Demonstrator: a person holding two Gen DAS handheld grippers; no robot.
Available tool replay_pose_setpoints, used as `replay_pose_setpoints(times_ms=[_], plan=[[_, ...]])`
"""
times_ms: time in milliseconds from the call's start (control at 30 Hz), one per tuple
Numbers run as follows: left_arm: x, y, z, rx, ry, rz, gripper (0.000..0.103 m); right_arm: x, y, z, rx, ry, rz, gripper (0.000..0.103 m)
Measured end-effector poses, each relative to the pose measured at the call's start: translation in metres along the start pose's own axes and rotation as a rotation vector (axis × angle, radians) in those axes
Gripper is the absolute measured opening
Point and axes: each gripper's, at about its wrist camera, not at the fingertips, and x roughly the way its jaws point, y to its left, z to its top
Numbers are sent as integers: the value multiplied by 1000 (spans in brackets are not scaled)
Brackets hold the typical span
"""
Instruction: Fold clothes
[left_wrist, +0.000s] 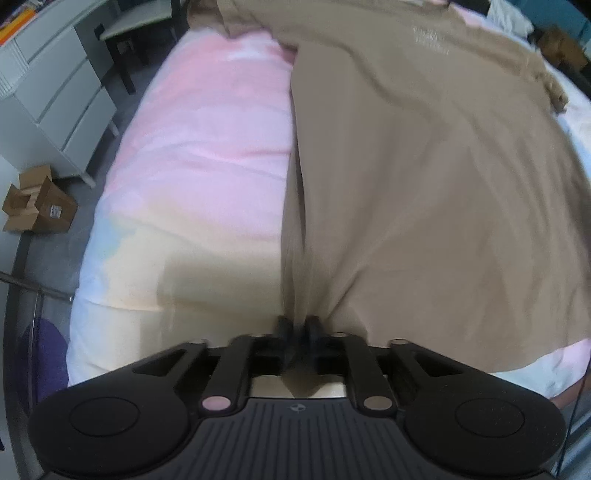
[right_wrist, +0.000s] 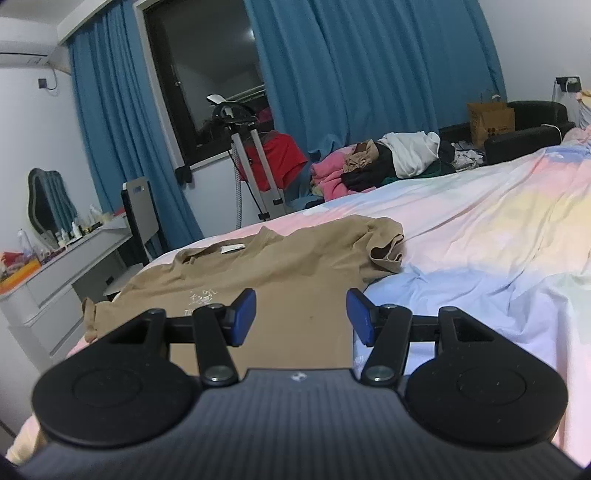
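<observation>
A tan T-shirt (left_wrist: 424, 155) lies spread on the pastel bed cover (left_wrist: 207, 140), front up with a small white print near the chest. My left gripper (left_wrist: 298, 325) is shut on the shirt's near hem, and the cloth bunches up between its fingers. In the right wrist view the same T-shirt (right_wrist: 280, 280) lies flat with its collar and label at the far end. My right gripper (right_wrist: 301, 317) is open and empty, just above the shirt's near right part; its blue pads (right_wrist: 244, 314) are wide apart.
A pile of mixed clothes (right_wrist: 388, 162) sits at the bed's far side. A white dresser (left_wrist: 48, 92) and an open cardboard box (left_wrist: 37, 203) stand left of the bed. A desk with bottles (right_wrist: 74, 254), a chair (right_wrist: 140, 210) and blue curtains (right_wrist: 369, 74) stand beyond.
</observation>
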Motion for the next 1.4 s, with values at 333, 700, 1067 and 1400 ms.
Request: replay_pose_setpoints(times_ms=[333,700,1067,1400], plan=[[-85,-48,0,90,-479,70,88,-9,11,3,-39,-28,3,58],[-87,-150,57,43,-815,-103,100,-17,18,5,-109,-75,-38,57],[-2,-133,51,12,-828,-32,103,6,17,-5,-92,-16,-63,57],[4,-108,46,-66,-805,-53,103,32,10,-18,-11,59,-30,57]])
